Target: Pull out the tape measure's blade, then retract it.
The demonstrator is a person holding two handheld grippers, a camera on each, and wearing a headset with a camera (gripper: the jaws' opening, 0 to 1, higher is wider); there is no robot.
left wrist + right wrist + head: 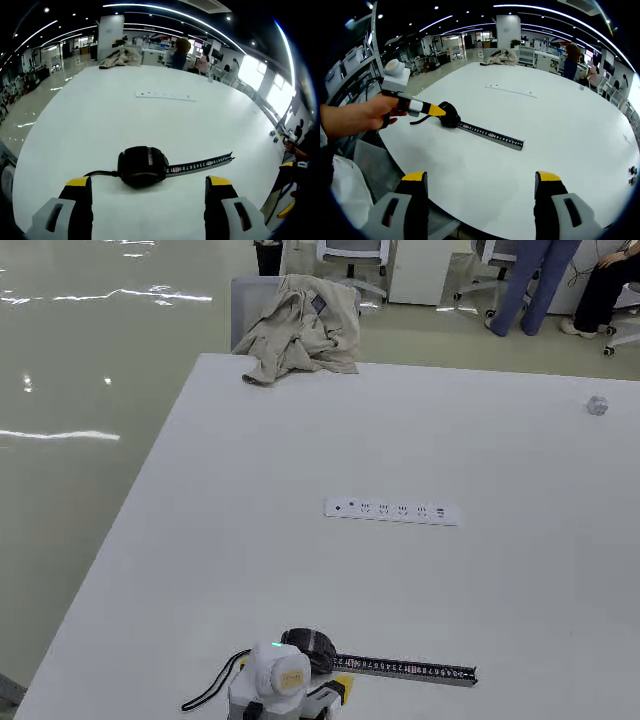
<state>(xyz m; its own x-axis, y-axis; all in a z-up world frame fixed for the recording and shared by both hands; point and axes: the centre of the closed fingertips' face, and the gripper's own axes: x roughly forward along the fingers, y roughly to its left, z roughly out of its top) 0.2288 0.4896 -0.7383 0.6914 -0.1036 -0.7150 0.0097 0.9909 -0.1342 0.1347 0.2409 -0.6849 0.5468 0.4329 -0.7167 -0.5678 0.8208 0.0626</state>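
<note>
A black tape measure (pixel 310 648) lies near the front edge of the white table (pixel 250 540). Its blade (pixel 405 670) is pulled out flat to the right, and a black strap (pixel 212 687) trails off to the left. My left gripper (pixel 300 680) is right behind the case, open. In the left gripper view the case (pixel 142 165) sits just ahead of the left gripper (pixel 150 184), between its yellow-tipped jaws. My right gripper (pixel 481 177) is open and holds nothing, well short of the blade (pixel 492 135). A hand holds the left gripper (pixel 437 110) at the case (pixel 450 116).
A white power strip (pixel 392 511) lies mid-table. A beige jacket (pixel 300 330) is heaped at the far edge over a chair. A small crumpled object (pixel 597 405) sits far right. People and office chairs stand beyond the table. The table's left edge drops to a glossy floor.
</note>
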